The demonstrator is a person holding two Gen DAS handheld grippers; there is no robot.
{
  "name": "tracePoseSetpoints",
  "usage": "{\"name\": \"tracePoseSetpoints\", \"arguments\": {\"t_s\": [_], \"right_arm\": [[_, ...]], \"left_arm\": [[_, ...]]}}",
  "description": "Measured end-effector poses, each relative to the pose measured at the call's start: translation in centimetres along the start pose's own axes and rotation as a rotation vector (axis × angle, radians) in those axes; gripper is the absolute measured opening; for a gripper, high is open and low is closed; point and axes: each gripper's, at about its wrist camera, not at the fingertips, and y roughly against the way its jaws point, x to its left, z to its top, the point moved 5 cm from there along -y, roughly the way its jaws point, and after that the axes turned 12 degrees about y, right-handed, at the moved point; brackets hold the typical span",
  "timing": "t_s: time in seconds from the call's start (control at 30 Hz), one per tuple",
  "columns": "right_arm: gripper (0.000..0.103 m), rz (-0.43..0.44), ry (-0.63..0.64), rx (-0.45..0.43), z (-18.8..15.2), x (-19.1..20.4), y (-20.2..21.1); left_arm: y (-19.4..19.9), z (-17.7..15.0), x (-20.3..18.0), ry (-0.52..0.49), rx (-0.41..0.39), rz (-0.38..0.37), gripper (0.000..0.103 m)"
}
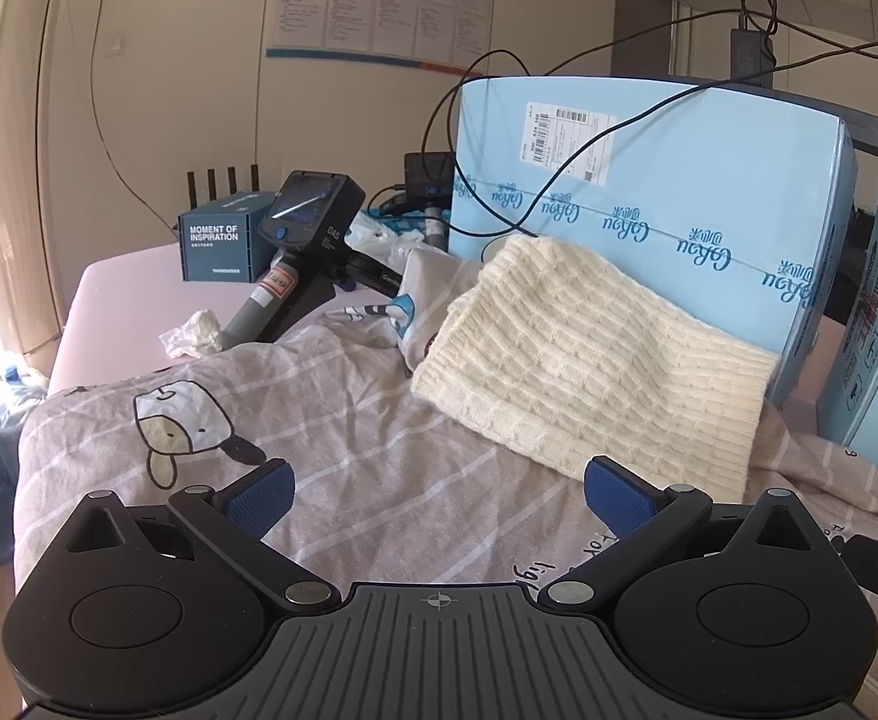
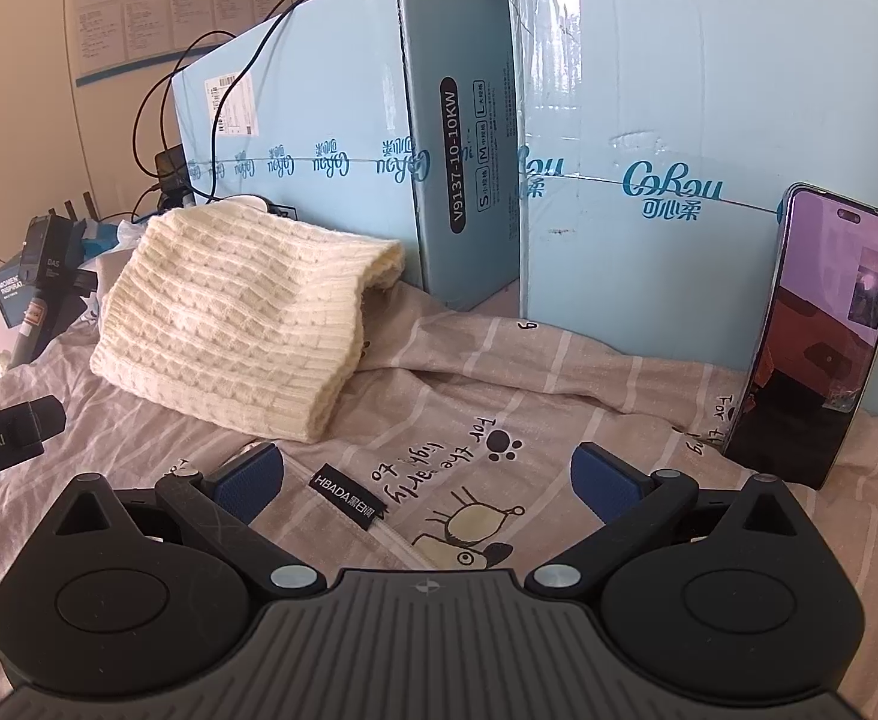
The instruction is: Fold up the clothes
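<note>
We held the left gripper (image 1: 439, 495) and the right gripper (image 2: 427, 480) with fingers spread, grasping nothing, above the striped bedsheet (image 1: 343, 420), the folded cream knit sweater (image 1: 595, 360) lying ahead beside the blue boxes (image 2: 343, 138).

The left gripper (image 1: 439, 495) hangs with its blue pads spread wide over a striped sheet (image 1: 331, 420). A folded cream sweater (image 1: 595, 372) lies ahead to the right, its far edge against a blue box (image 1: 709, 180). Far left lies a handheld device (image 1: 301, 252).
</note>
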Motion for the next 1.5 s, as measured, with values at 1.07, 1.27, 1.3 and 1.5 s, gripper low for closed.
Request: {"name": "tracePoseSetpoints", "arguments": {"t_s": [1.07, 1.27, 1.3, 1.5], "right_arm": [[0.103, 0.001, 0.001, 0.001, -0.06, 0.04, 0.02], [0.103, 0.001, 0.001, 0.004, -0.1, 0.08, -0.06], [0.103, 0.001, 0.001, 0.004, -0.11, 0.08, -0.07], [0.103, 0.002, 0.001, 0.006, -0.14, 0.05, -0.12]], "left_arm": [[-0.02, -0.19, -0.13, 0.005, -0.002, -0.013, 0.103], [-0.09, -0.3, -0.26, -0.001, 0.002, -0.011, 0.103], [-0.09, -0.32, -0.27, -0.002, 0.002, -0.011, 0.103], [-0.09, -0.44, -0.41, -0.008, 0.004, -0.015, 0.103]]}}
